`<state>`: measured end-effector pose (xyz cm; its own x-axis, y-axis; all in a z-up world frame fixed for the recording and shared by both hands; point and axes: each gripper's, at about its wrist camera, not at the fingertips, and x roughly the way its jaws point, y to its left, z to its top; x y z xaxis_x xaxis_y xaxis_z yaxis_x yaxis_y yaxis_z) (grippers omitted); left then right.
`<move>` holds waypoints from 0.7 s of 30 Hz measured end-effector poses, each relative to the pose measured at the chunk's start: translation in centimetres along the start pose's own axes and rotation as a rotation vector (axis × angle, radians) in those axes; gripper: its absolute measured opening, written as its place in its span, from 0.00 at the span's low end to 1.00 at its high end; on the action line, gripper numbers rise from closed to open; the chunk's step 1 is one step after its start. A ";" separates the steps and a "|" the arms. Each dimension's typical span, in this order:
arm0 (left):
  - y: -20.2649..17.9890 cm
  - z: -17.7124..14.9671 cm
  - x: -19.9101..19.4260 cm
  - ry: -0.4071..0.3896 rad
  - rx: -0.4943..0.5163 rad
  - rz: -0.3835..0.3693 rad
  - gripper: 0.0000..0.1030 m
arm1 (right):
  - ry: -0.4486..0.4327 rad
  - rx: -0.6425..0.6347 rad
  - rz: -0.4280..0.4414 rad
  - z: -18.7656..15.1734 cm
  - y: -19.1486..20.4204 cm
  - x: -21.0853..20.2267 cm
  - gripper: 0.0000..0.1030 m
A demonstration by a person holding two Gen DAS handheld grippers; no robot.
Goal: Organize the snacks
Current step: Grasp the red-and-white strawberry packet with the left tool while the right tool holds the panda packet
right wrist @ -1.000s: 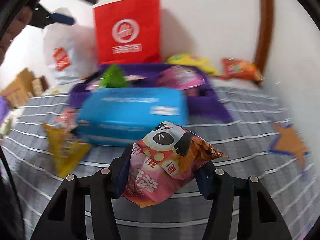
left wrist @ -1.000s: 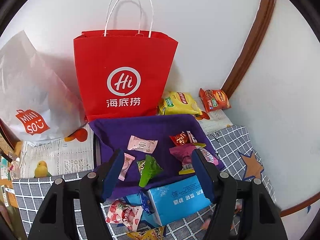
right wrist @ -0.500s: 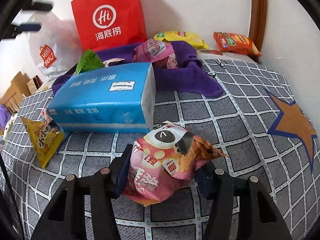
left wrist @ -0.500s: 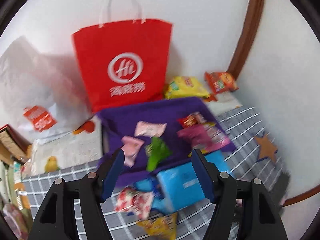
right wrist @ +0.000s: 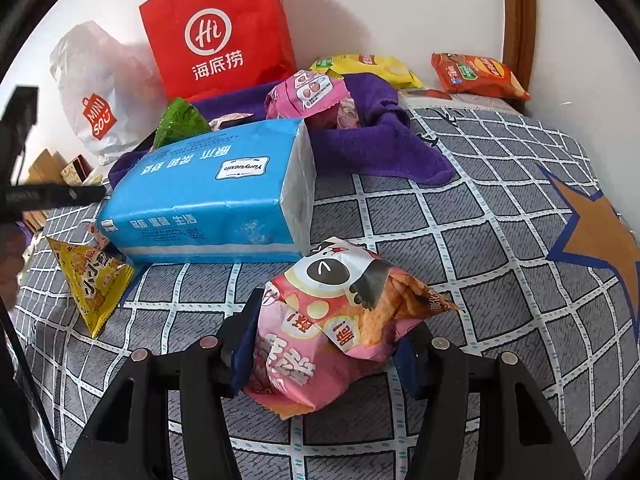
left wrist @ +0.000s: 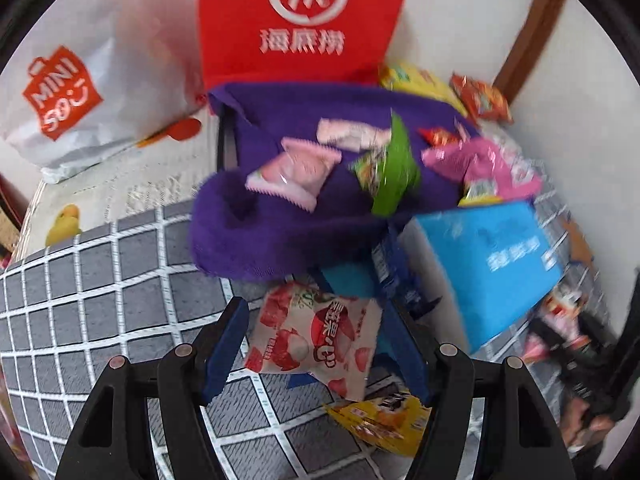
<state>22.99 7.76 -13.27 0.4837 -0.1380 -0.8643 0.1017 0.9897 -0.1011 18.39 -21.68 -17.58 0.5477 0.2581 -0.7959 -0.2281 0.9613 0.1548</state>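
My left gripper (left wrist: 316, 344) hangs low over the grey checked bedspread (left wrist: 100, 280), jaws open. A white packet with red fruit print (left wrist: 316, 340) lies between its blue fingers (left wrist: 226, 344); no pad presses on it. My right gripper (right wrist: 328, 340) is shut on a pink panda snack bag (right wrist: 340, 304), held just above the bedspread (right wrist: 500, 240). Behind, a purple cloth (left wrist: 280, 236) carries a pink candy packet (left wrist: 296, 172), a green packet (left wrist: 394, 168) and a magenta bag (left wrist: 480, 168). A yellow triangular snack (right wrist: 94, 280) lies left of the blue tissue pack (right wrist: 208, 192).
A red paper bag (right wrist: 216, 36) and a white Miniso bag (right wrist: 100, 92) lean on the back wall. A yellow chip bag (right wrist: 368, 66) and an orange bag (right wrist: 476, 74) lie at the back right. A dark blurred shape (right wrist: 44, 196) crosses the right wrist view's left edge.
My left gripper has dropped from high above the cloth down to the bedspread and now straddles the red-printed packet. The right gripper has kept its hold on the pink bag and nearly stopped.
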 end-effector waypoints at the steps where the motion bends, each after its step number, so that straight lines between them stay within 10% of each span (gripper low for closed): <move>1: -0.3 -0.3 0.5 0.007 0.018 0.014 0.65 | 0.000 0.000 0.000 0.0 0.0 0.0 0.55; 21: -0.6 -2.7 2.2 -0.065 0.061 0.020 0.73 | 0.006 -0.006 -0.002 -0.1 0.0 0.2 0.57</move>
<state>21.71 6.94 -16.46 0.5414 -0.1221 -0.8319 0.1433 0.9883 -0.0517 18.43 -21.68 -17.75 0.5435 0.2560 -0.7994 -0.2323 0.9610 0.1498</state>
